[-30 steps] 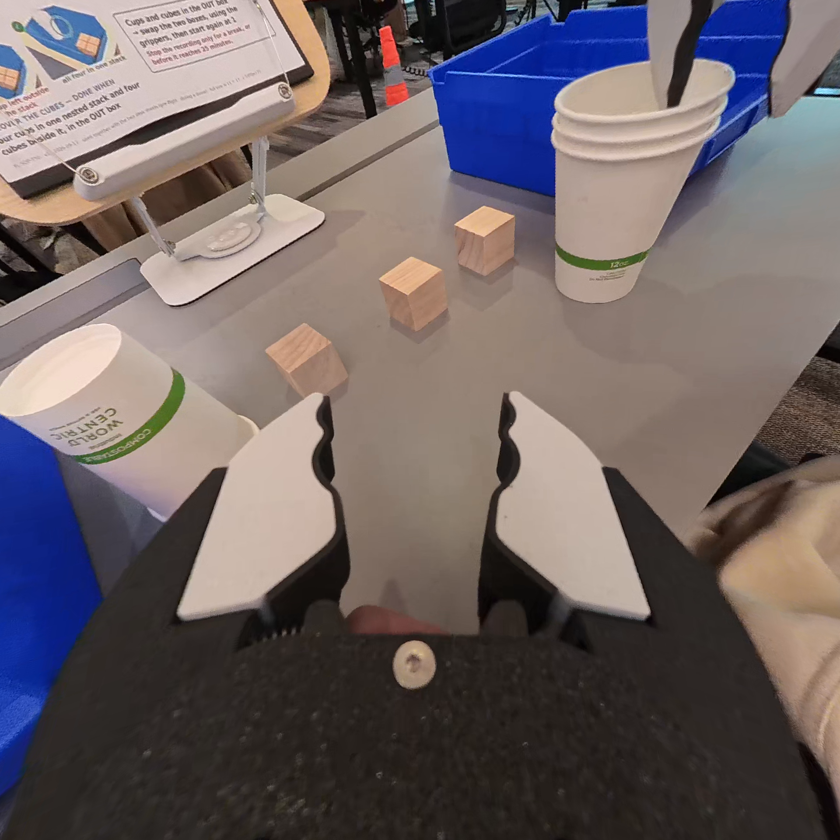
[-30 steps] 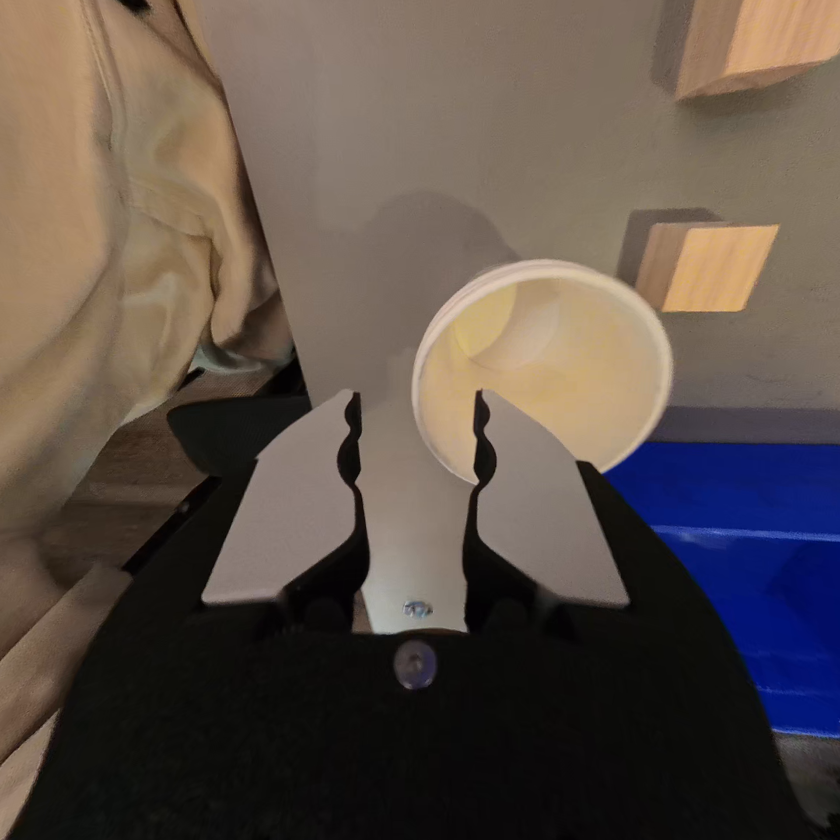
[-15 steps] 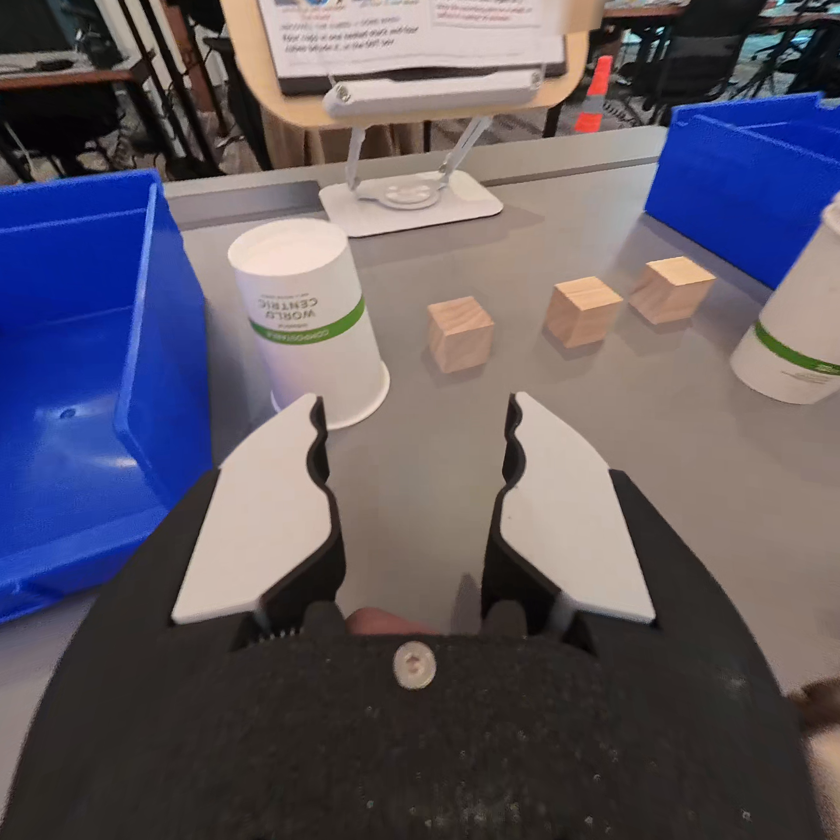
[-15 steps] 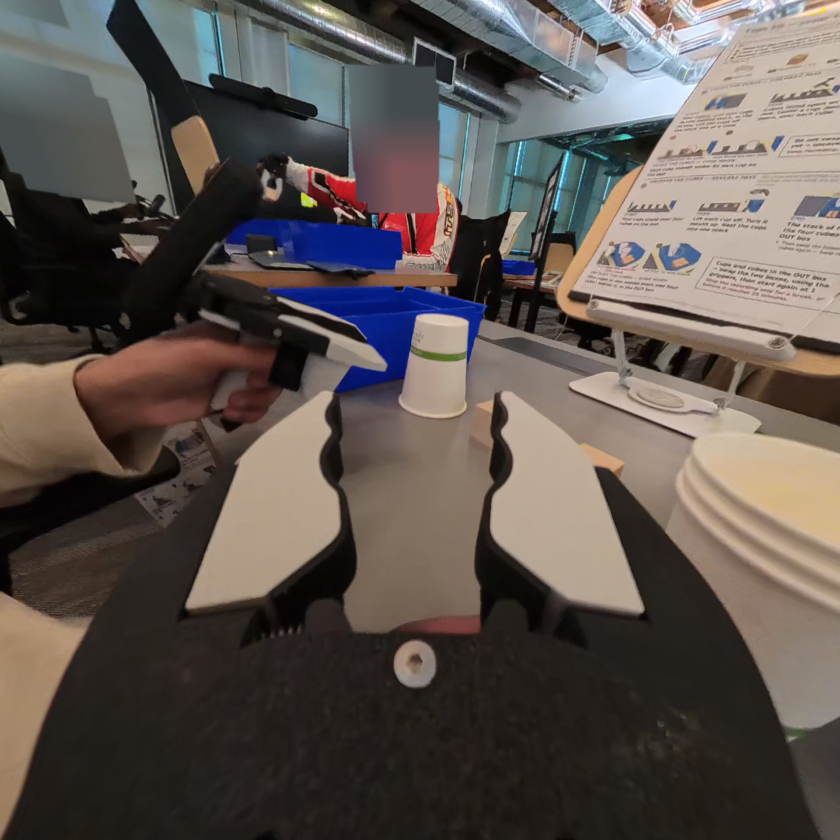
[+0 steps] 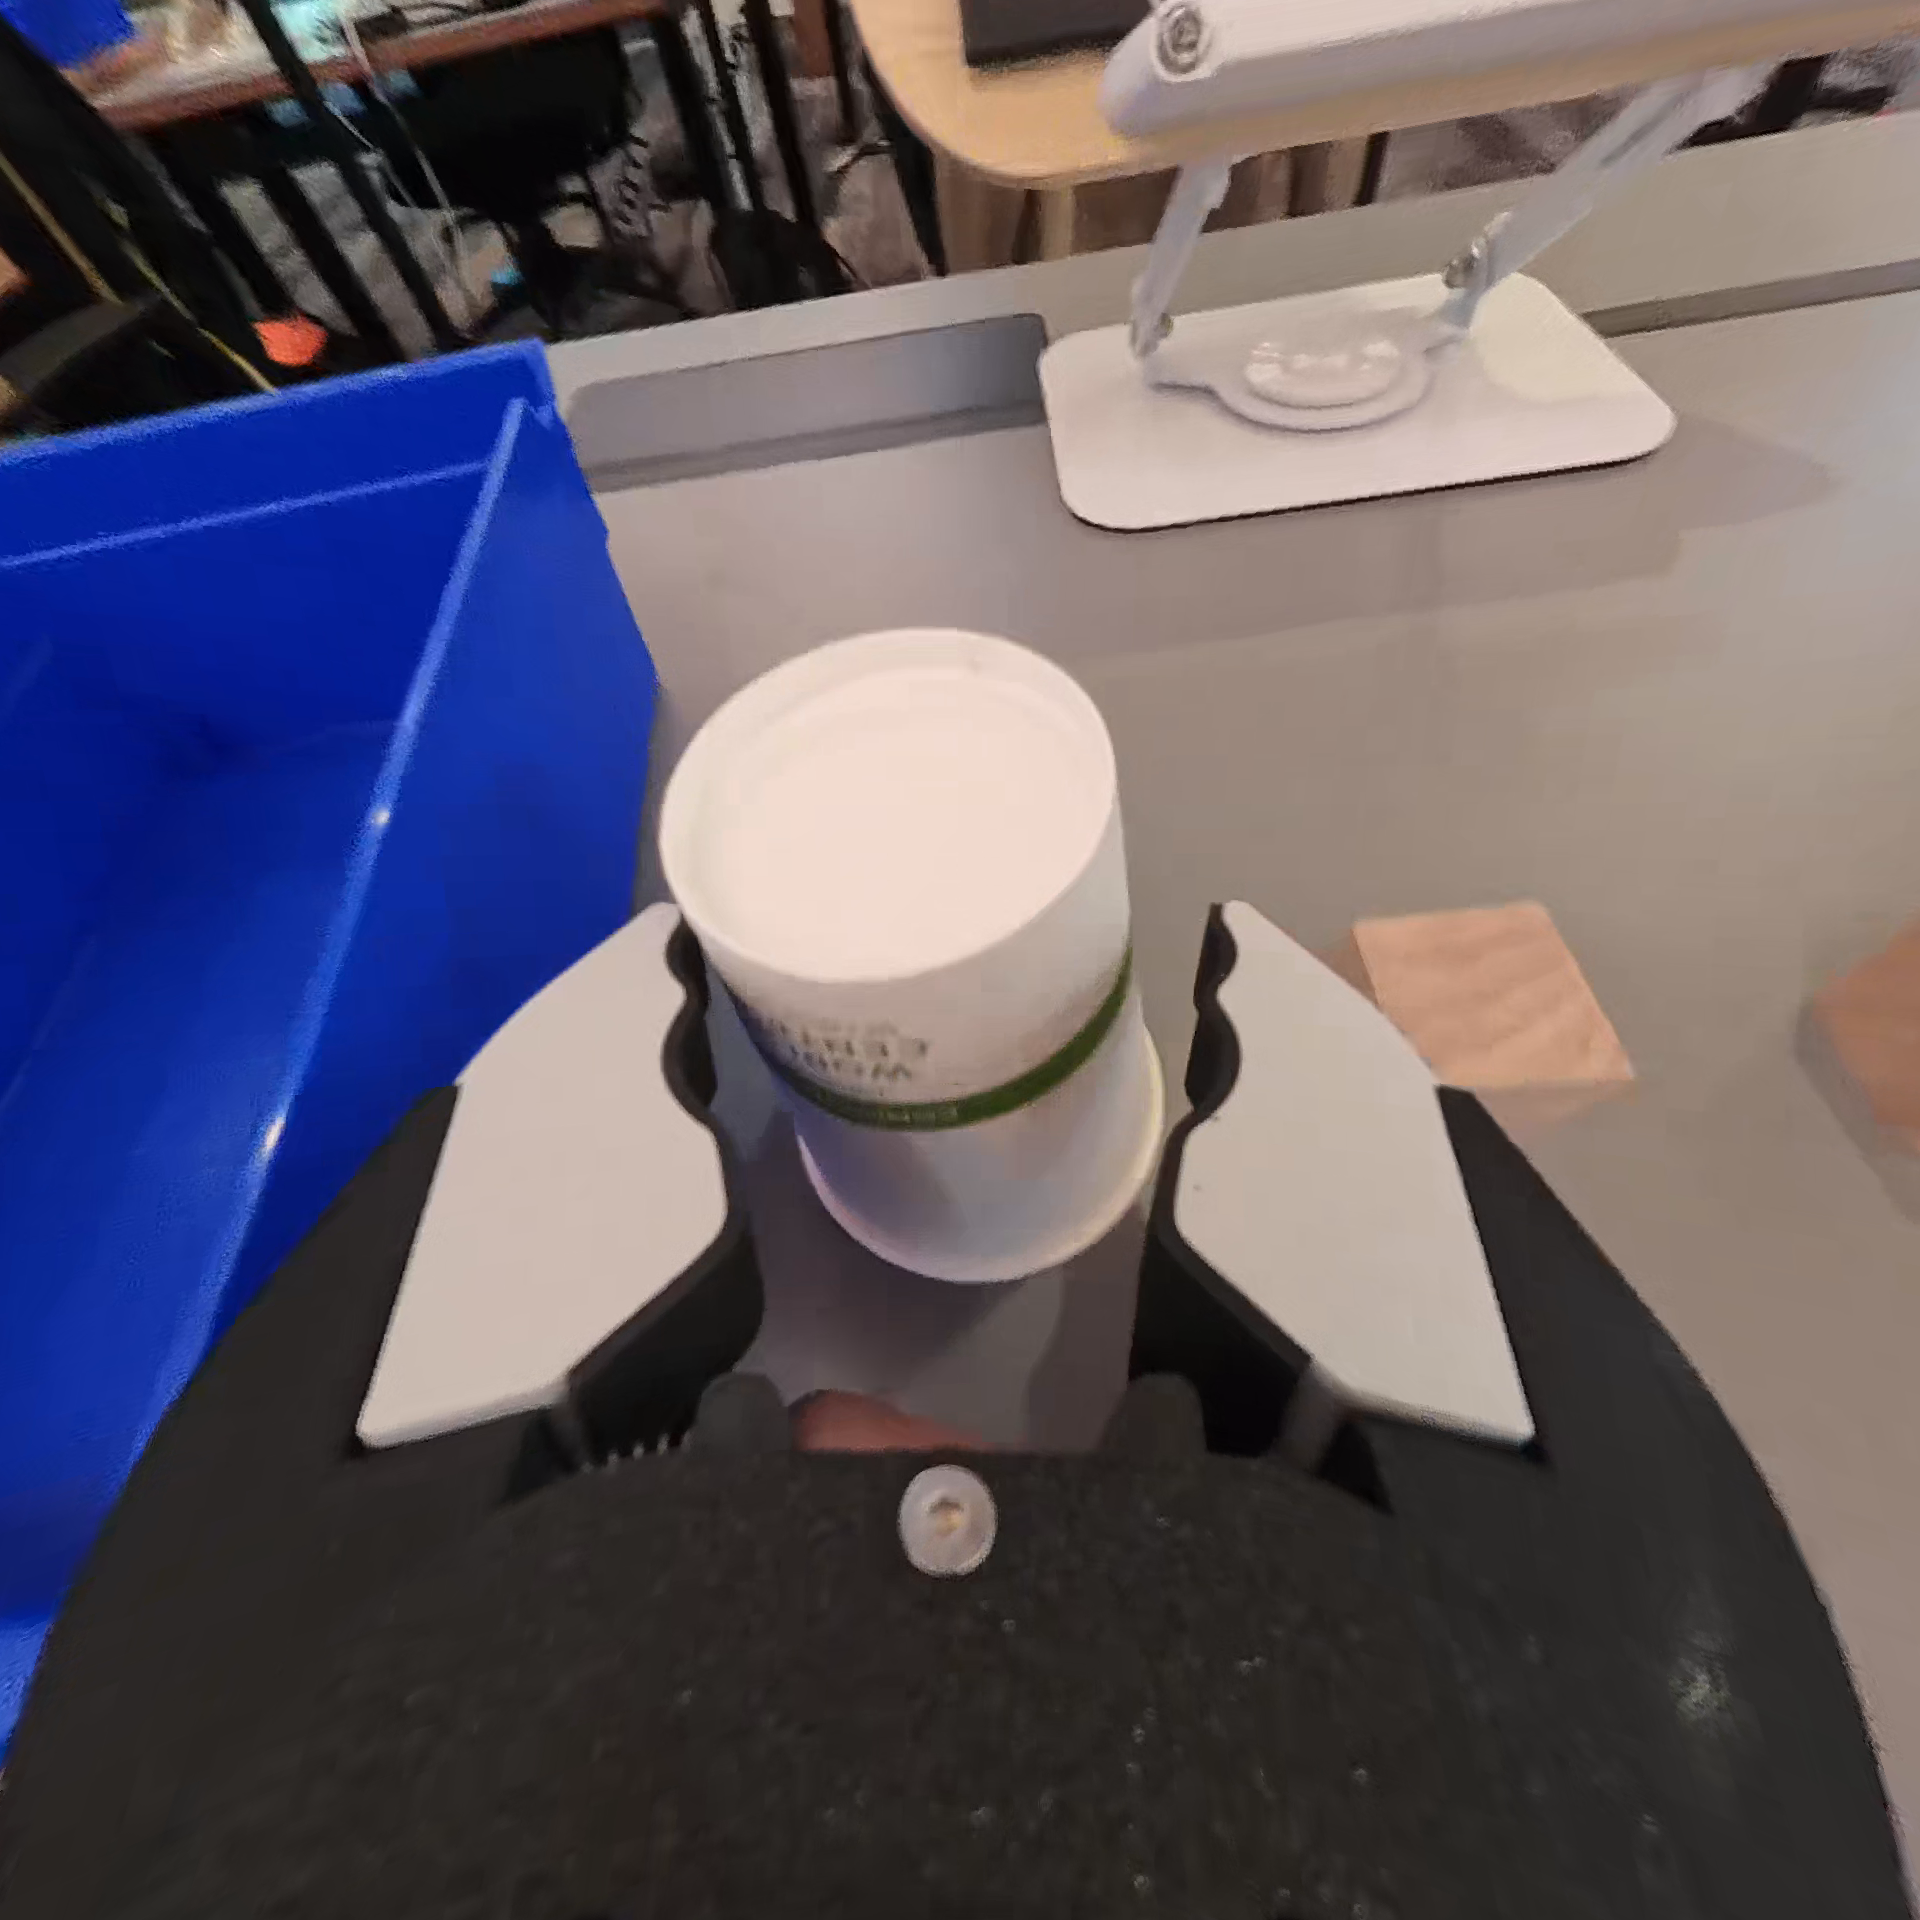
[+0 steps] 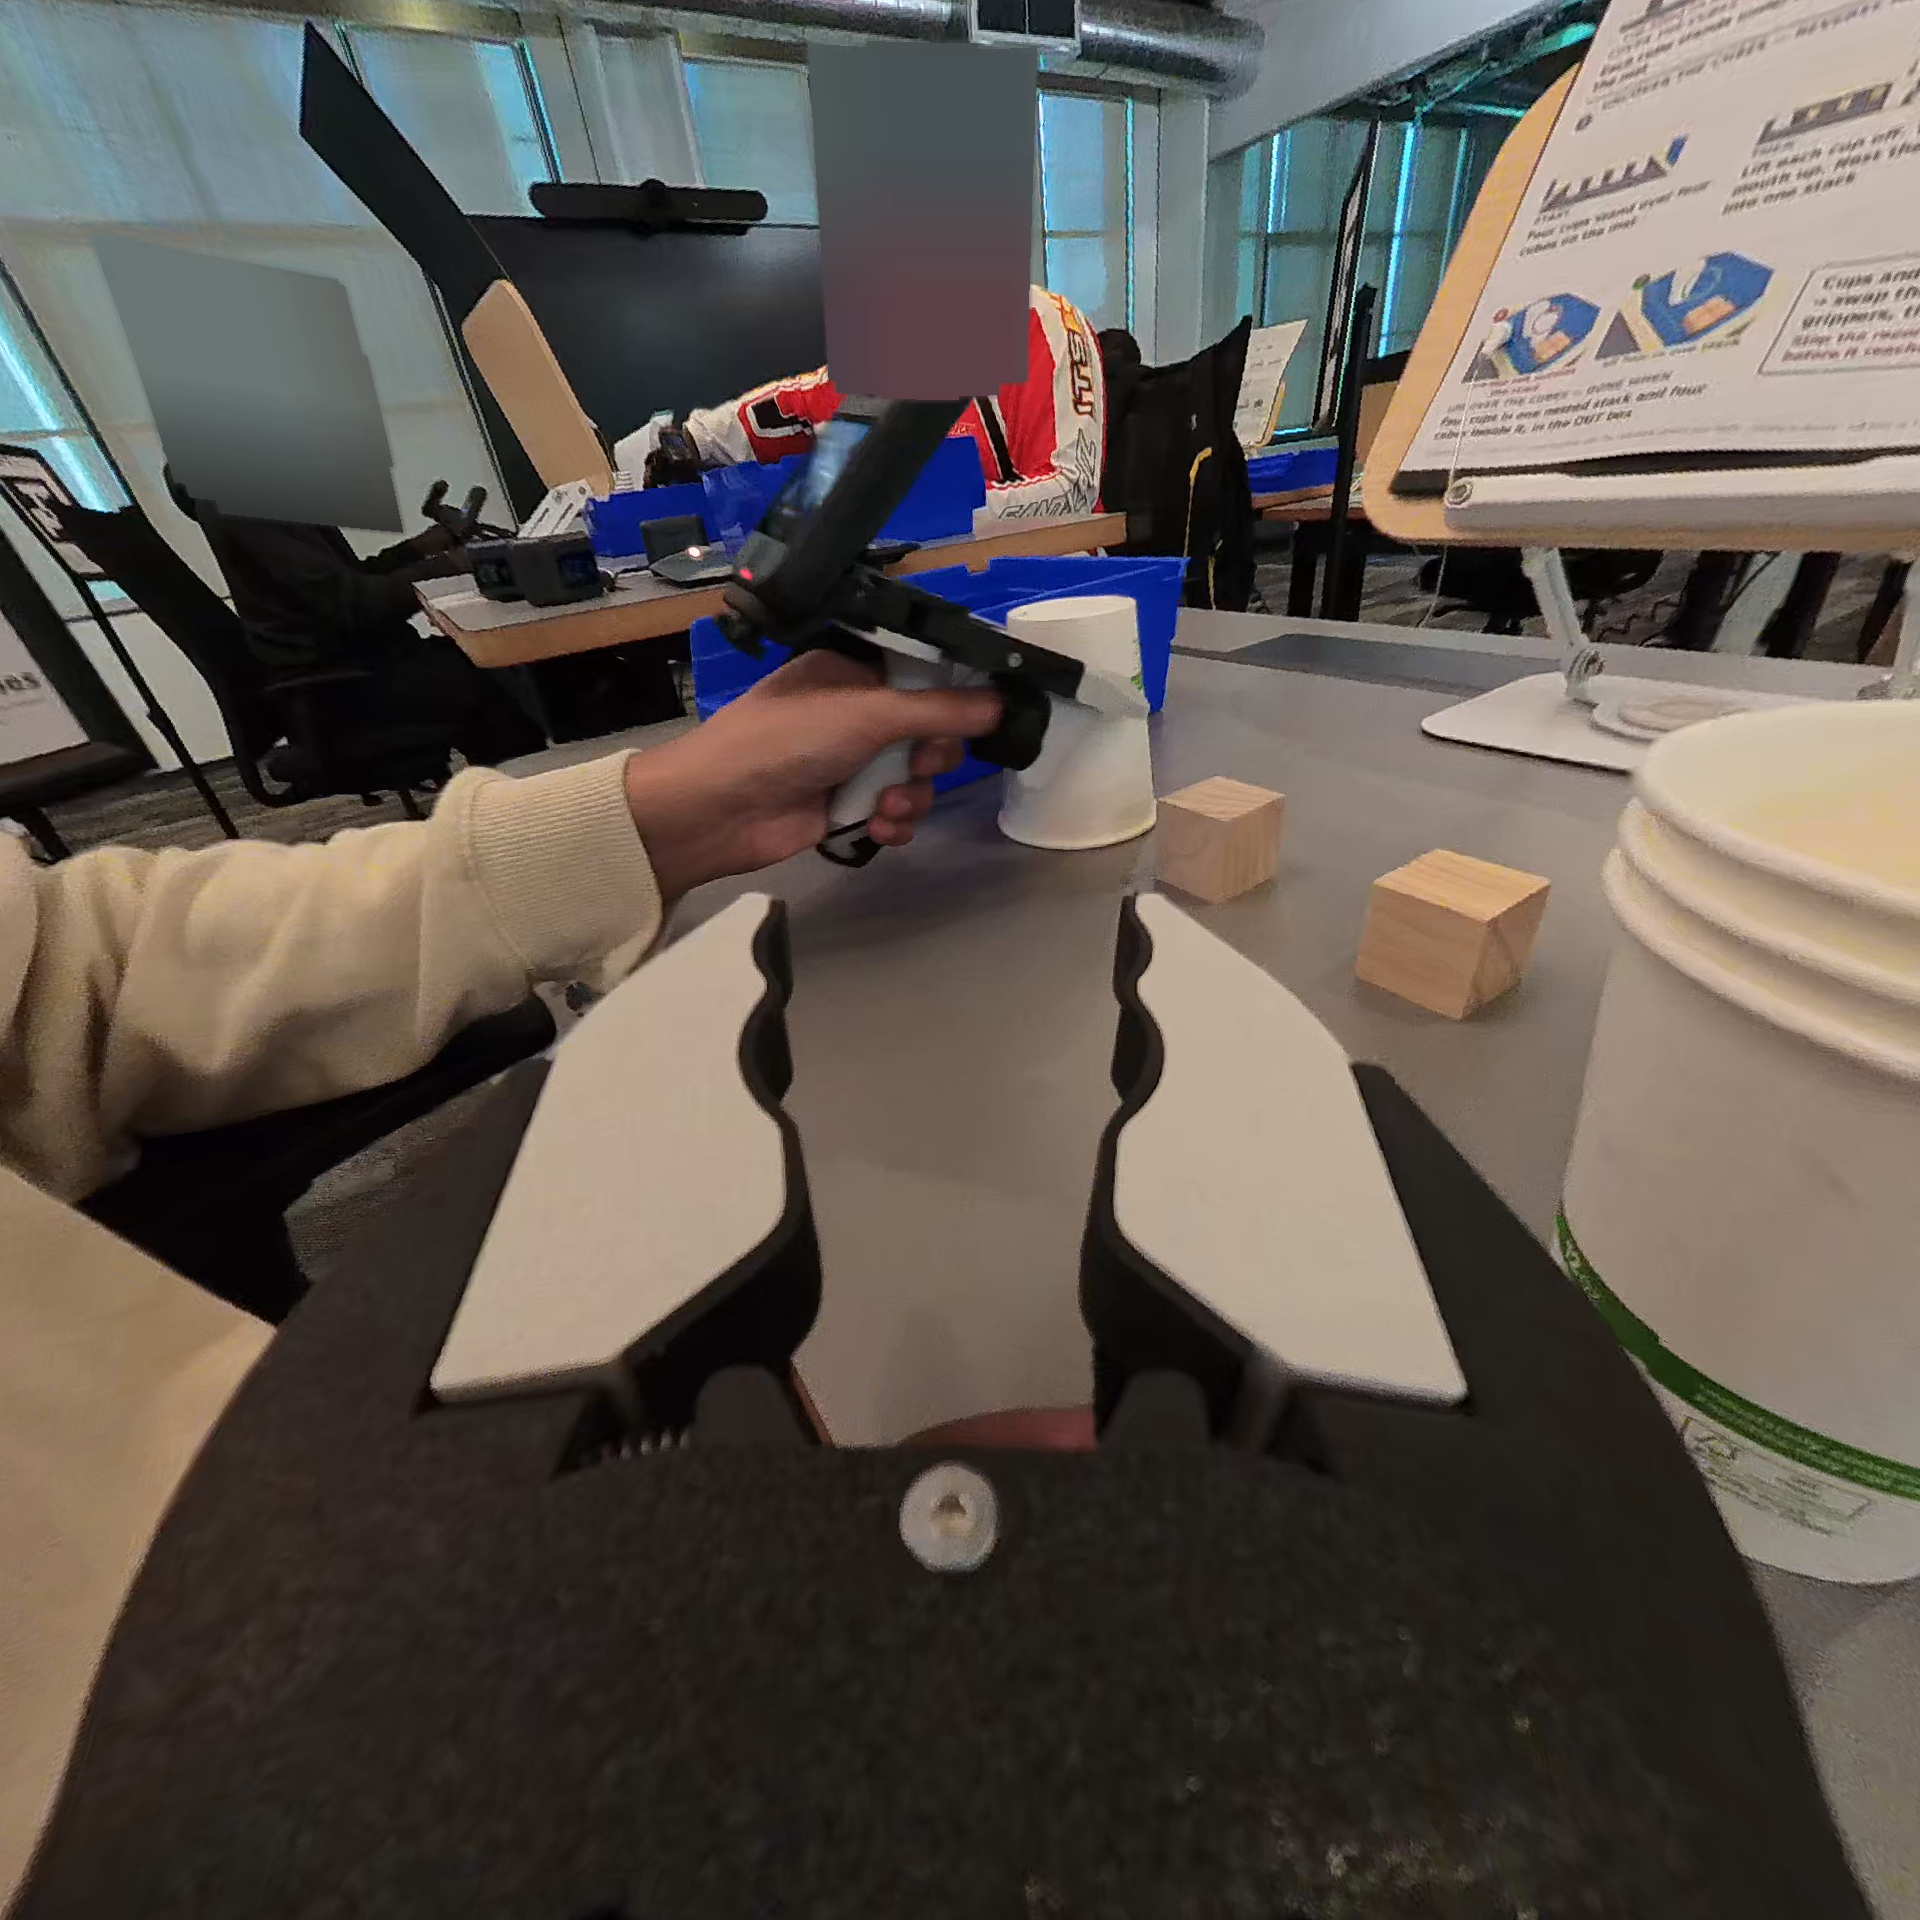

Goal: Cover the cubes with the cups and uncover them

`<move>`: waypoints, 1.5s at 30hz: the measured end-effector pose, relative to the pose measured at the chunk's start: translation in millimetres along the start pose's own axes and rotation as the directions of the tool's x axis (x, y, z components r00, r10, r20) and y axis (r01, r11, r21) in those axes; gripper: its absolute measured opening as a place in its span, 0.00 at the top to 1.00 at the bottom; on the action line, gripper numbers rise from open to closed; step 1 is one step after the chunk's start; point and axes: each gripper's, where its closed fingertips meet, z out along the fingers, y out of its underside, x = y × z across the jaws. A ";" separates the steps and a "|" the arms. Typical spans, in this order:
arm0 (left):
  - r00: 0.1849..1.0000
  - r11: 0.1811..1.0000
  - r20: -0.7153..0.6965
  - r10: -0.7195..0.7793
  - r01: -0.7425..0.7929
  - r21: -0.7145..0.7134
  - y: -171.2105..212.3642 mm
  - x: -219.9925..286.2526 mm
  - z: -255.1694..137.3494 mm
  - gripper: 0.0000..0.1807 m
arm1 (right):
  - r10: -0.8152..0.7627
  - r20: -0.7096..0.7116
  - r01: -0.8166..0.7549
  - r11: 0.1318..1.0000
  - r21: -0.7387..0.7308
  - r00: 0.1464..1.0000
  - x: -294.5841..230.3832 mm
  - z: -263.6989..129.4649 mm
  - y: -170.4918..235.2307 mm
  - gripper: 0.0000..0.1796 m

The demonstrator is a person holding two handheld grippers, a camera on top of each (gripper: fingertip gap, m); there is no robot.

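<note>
An upside-down white paper cup with a green band stands on the grey table. My left gripper is open with its fingers on either side of this cup; the left finger is at the cup's wall and the right finger stands a little off it. The right wrist view shows this cup with the left gripper at it. Two wooden cubes lie to the cup's right. My right gripper is open and empty above the table. A stack of upright cups stands at its right, beyond two cubes.
A blue bin stands close to the left of the upside-down cup. A white stand holding an instruction sheet is at the table's back. A person's sleeve and hand hold the left gripper. Other people sit at tables behind.
My left gripper has moved forward and left, so the upside-down cup now sits between its open fingers. My right gripper left the cup stack a second ago and has since barely moved.
</note>
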 end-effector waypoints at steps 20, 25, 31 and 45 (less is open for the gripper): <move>0.872 0.956 -0.487 -0.042 0.177 0.233 -103.9 25.9 -96.5 0.50 | 0.122 0.000 -0.122 0.992 0.016 0.993 17.8 -5.3 -2.5 0.69; 0.727 0.913 -0.684 -0.059 0.316 0.258 -99.3 36.0 -130.0 0.51 | 0.181 0.037 -0.182 0.983 0.034 0.983 16.9 -2.8 -5.1 0.75; 0.368 0.842 -0.906 0.208 0.404 0.358 -114.0 94.1 -212.7 0.51 | 0.523 0.404 -0.572 0.820 0.003 0.751 -19.7 19.4 -71.3 0.72; 0.171 0.851 -0.940 0.295 0.400 0.340 -100.7 143.0 -249.0 0.51 | 0.713 0.684 -0.878 0.417 -0.237 0.154 -35.6 39.4 -123.6 0.99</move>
